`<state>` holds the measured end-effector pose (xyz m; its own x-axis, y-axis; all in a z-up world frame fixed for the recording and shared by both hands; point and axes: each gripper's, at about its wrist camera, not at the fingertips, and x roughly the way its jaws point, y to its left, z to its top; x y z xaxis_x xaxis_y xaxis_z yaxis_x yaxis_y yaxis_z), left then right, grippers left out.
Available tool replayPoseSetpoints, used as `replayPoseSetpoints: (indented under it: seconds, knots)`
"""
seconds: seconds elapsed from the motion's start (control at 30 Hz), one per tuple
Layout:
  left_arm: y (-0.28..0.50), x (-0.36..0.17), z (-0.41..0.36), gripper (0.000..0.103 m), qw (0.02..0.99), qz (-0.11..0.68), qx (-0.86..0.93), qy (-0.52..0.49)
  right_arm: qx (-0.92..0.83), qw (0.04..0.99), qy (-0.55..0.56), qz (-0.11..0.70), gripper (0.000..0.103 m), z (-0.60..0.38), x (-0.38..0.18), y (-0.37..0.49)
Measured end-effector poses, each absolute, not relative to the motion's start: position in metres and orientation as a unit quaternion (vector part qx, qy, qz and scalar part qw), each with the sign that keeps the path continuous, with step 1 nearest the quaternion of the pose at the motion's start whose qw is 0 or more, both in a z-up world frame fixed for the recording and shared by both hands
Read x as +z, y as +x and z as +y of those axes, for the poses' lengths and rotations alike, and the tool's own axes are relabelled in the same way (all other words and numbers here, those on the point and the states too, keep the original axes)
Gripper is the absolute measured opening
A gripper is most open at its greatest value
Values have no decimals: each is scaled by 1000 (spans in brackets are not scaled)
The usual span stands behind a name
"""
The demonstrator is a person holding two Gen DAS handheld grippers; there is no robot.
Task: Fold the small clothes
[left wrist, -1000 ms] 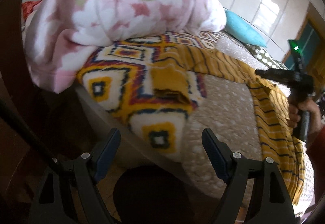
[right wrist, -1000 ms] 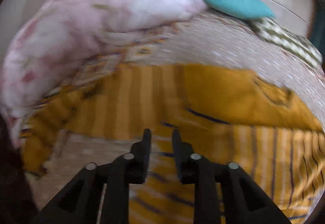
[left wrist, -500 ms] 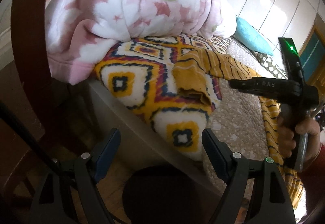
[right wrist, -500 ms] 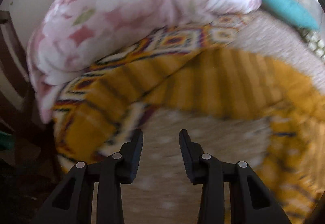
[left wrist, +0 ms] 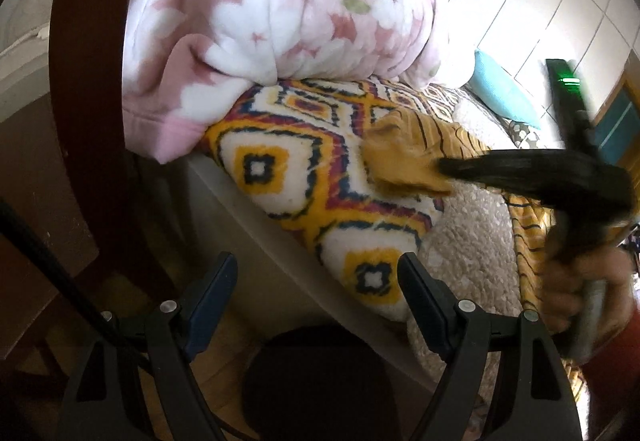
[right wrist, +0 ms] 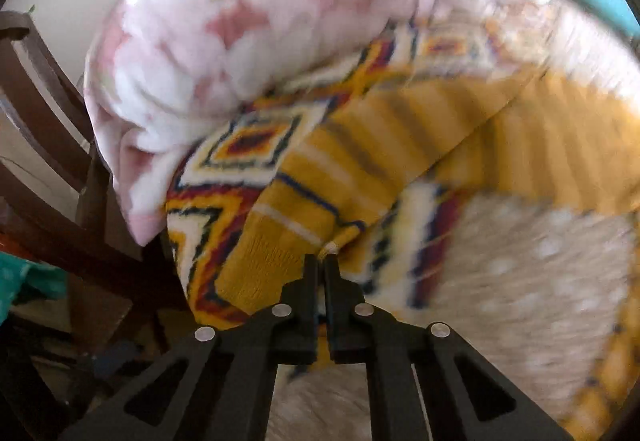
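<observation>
Both right claw (right wrist: pixel 320 265) fingertips hide the pinched yellow sleeve (right wrist: pixel 304 217) edge.

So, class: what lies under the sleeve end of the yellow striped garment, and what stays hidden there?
Under the yellow striped garment lies the diamond-patterned blanket, which continues beneath the pink floral quilt. The right hand-held gripper is shut on the cuff. The blanket's pattern under the sleeve stays covered.
</observation>
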<state>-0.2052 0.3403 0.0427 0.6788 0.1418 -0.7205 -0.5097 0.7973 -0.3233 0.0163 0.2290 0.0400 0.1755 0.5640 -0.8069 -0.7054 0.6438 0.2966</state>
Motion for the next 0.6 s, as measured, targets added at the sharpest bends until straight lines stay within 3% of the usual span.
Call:
replayPoseSetpoints:
  seconds: [0.27, 0.43, 0.5, 0.53, 0.57, 0.6]
  knots:
    - [-183, 58, 308, 81, 892, 360, 162, -219, 259, 869, -119, 405, 3, 41, 128, 64]
    - [-158, 68, 272, 81, 901, 370, 133, -182, 64, 885, -136, 440, 5, -106, 118, 123]
    - [-151, 72, 259, 81, 904, 372, 119, -174, -34, 878, -139, 458, 10, -160, 100, 139]
    - [-148, 74, 252, 82, 905, 374, 112, -168, -43, 880, -107, 461, 19, -185, 95, 138]
    - [-144, 76, 244, 84, 906, 377, 108, -160, -29, 884, -67, 462, 36, -208, 95, 135]
    - [-139, 77, 238, 84, 906, 380, 105, -154, -16, 888, -32, 459, 43, -221, 94, 130]
